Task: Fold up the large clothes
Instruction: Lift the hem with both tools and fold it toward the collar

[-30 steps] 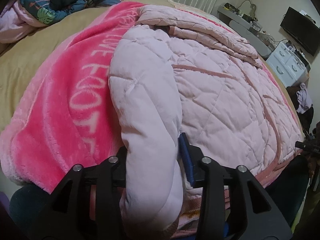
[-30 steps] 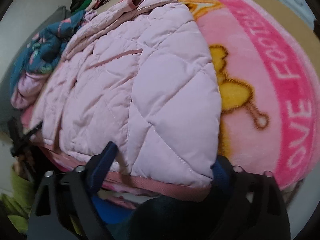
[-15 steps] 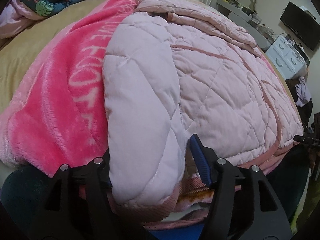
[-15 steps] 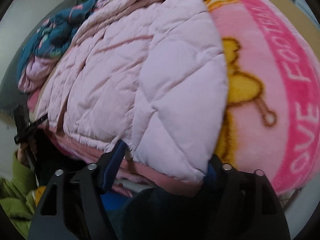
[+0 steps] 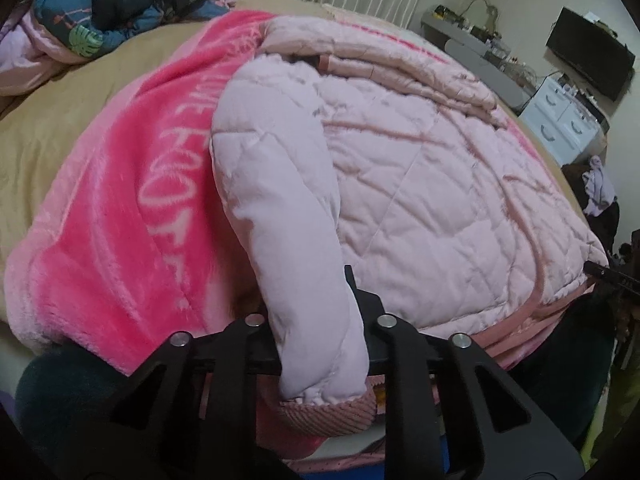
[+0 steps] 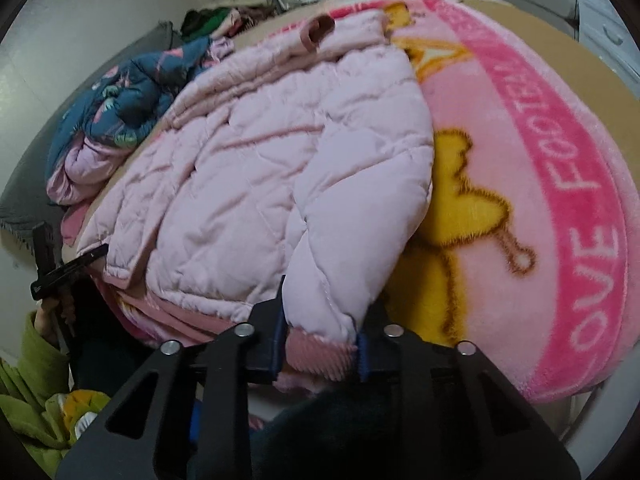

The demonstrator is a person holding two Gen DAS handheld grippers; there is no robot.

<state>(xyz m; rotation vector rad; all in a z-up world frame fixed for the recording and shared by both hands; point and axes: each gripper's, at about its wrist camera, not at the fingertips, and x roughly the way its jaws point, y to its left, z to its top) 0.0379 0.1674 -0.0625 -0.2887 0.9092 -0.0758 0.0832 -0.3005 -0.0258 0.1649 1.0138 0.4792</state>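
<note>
Left wrist view: quilted pale-pink padded jacket (image 5: 420,184) spread flat on bright pink plush blanket (image 5: 120,220) with white lettering, over tan bedsheet (image 5: 60,120). Left gripper (image 5: 320,344) jaws just closed, now clenched on near sleeve end (image 5: 312,312) just above ribbed cuff (image 5: 332,416). Dark floral duvet (image 5: 100,4) bunched at far left corner. White drawer unit (image 5: 560,124) and dark screen (image 5: 588,56) by far wall; drawers shut, contents not visible.

Right wrist view: same jacket (image 6: 260,168), other sleeve (image 6: 352,248) folded down along its right edge toward camera. Right gripper (image 6: 320,344) jaws just closed, blue pads (image 6: 280,340) pinching sleeve end at ribbed cuff (image 6: 320,352). Blanket (image 6: 560,220) here with yellow cartoon print (image 6: 452,208) just beside sleeve. Second cuff (image 6: 316,32) at jacket's far end. Floral duvet (image 6: 128,96) piled at left. Green sleeve (image 6: 36,360) of person at lower left.
</note>
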